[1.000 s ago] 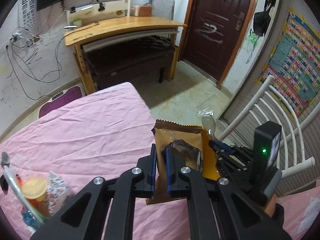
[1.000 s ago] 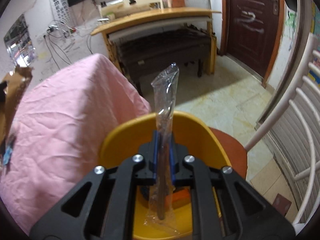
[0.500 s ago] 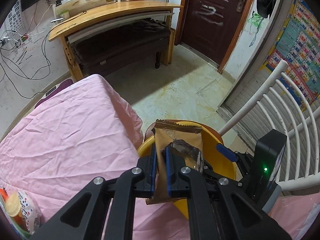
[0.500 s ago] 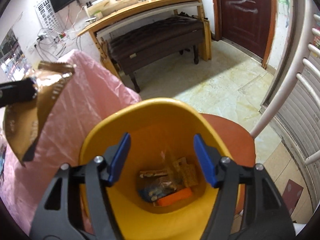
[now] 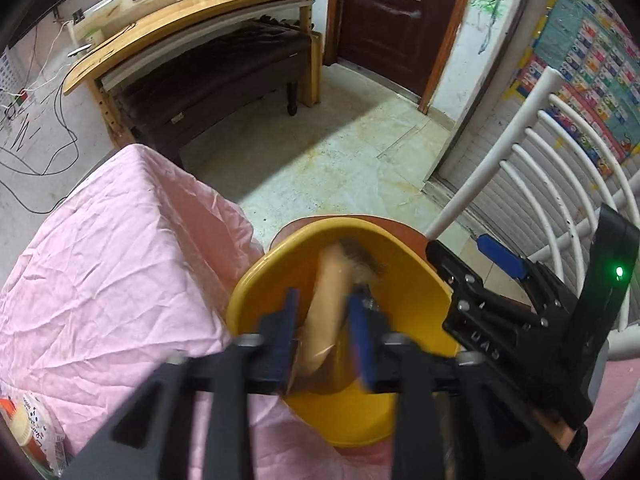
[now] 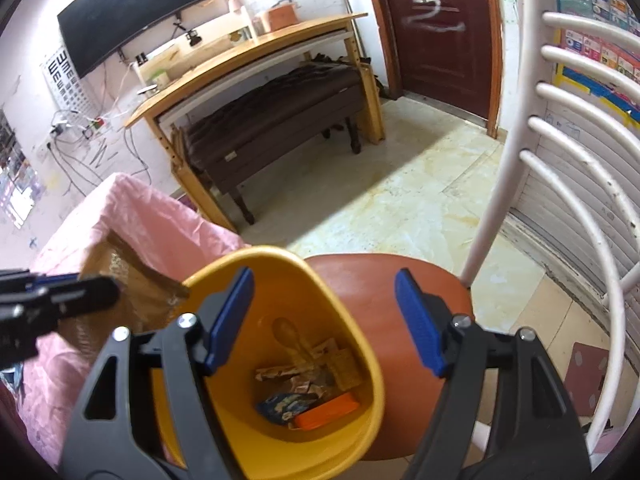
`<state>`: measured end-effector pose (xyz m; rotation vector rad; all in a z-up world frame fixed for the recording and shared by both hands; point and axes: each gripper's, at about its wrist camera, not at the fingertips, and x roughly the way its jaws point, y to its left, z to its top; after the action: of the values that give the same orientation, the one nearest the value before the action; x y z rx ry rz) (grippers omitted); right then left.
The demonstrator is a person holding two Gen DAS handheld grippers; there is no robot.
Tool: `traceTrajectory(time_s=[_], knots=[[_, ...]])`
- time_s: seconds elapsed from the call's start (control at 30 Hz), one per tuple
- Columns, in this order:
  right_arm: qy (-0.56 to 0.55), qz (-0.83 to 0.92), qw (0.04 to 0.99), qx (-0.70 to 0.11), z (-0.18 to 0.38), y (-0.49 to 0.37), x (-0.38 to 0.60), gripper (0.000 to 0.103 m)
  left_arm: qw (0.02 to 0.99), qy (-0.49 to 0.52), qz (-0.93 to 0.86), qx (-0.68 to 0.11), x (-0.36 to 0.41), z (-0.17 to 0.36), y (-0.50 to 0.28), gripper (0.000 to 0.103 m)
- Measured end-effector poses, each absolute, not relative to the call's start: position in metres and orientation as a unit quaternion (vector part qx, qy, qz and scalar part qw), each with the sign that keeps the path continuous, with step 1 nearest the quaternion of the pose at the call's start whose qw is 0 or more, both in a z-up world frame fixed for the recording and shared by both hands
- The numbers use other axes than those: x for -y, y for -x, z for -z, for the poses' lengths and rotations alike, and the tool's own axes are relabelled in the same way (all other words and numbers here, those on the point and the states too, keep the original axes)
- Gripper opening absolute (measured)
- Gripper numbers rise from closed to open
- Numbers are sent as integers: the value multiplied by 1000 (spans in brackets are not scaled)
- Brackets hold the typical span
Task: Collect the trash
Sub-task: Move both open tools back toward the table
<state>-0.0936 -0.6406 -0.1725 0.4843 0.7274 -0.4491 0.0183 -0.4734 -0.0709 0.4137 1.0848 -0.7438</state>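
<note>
My left gripper point(image 5: 322, 320) hangs over the yellow bin point(image 5: 256, 280), jaws opening; the brown wrapper point(image 5: 324, 304) sits between them, blurred, so contact with the pads is unclear. My right gripper point(image 6: 324, 316) is over the same bin point(image 6: 280, 258), jaws opening, nothing between them. The bin stands on an orange-red chair seat point(image 6: 384, 280), its rim tight against the pink tablecloth point(image 5: 100, 264). Open floor point(image 6: 400, 208) lies beyond. Trash pile point(image 6: 308, 384) at the bin's bottom is partly hidden.

Home room: desk point(image 6: 248, 56), wall television point(image 6: 136, 12)
</note>
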Motion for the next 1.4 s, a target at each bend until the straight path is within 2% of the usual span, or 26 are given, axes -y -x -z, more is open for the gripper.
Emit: traceTrajectory(time_s=[0.03, 0.07, 0.1, 0.43, 0.57, 0.67, 0.7, 0.9, 1.03, 1.1, 1.17, 1.4], knots=[[-232, 218, 882, -348, 171, 95, 640, 70, 771, -189, 347, -499, 472, 69, -16, 76], [-233, 219, 882, -347, 170, 97, 641, 70, 769, -183, 355, -499, 470, 67, -15, 83], [-233, 220, 882, -346, 170, 98, 642, 70, 771, -182, 355, -497, 469, 65, -13, 85], [-225, 201, 893, -334, 155, 98, 627, 70, 799, -146, 352, -466, 418, 29, 2, 85], [-211, 170, 908, -320, 135, 95, 603, 70, 830, -132, 325, -433, 359, 2, 5, 85], [-197, 145, 920, -307, 118, 91, 578, 85, 861, -115, 281, -408, 305, -17, 0, 85], [-193, 133, 925, -301, 112, 89, 568, 86, 869, -110, 264, -403, 289, -22, -2, 85], [-137, 45, 946, -290, 81, 66, 483, 86, 905, -48, 148, -397, 177, -42, -29, 85], [-123, -11, 945, -304, 76, 46, 440, 87, 909, -5, 82, -409, 113, -42, -51, 85], [-130, -41, 940, -314, 77, 37, 421, 94, 905, 13, 69, -419, 95, -38, -61, 85], [-133, -56, 936, -321, 78, 31, 408, 95, 900, 32, 61, -430, 80, -33, -68, 85], [-113, -79, 930, -340, 79, 18, 368, 95, 875, 44, 63, -478, 72, 1, -91, 85]])
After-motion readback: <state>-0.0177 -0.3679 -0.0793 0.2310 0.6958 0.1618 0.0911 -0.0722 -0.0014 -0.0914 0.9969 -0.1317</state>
